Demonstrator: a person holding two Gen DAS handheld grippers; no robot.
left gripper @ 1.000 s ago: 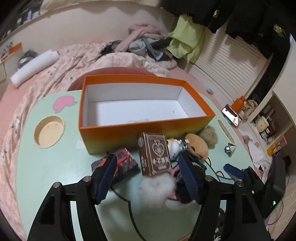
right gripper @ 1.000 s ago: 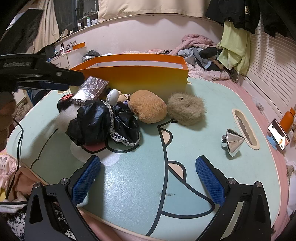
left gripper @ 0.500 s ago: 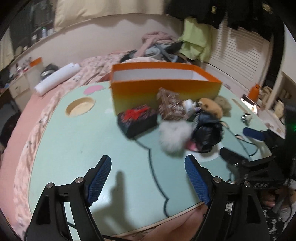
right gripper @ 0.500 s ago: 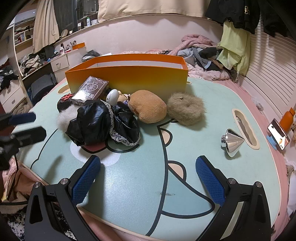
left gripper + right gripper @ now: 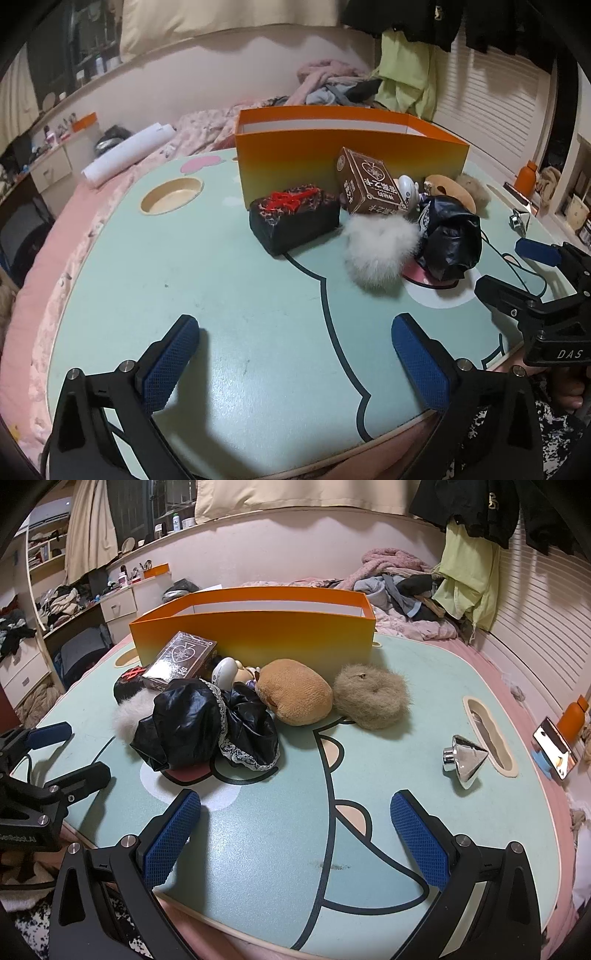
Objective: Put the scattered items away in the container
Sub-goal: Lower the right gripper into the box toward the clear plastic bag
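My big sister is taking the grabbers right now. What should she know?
Left gripper: open, empty, low over the near table edge.
Right gripper: open, empty, also near the edge.
Orange box: at the back; no item shows inside it from here.
Still on the table: card box, black pouch, white fluff, black lace cloth, tan plush, grey puff, silver cone.
Everything visible is still left to put in.

black frames, blue textured fingers.

Setting identified as a home bedroom: a bed with pink bedding, a clothes heap, hung garments and a drawer unit are seen.
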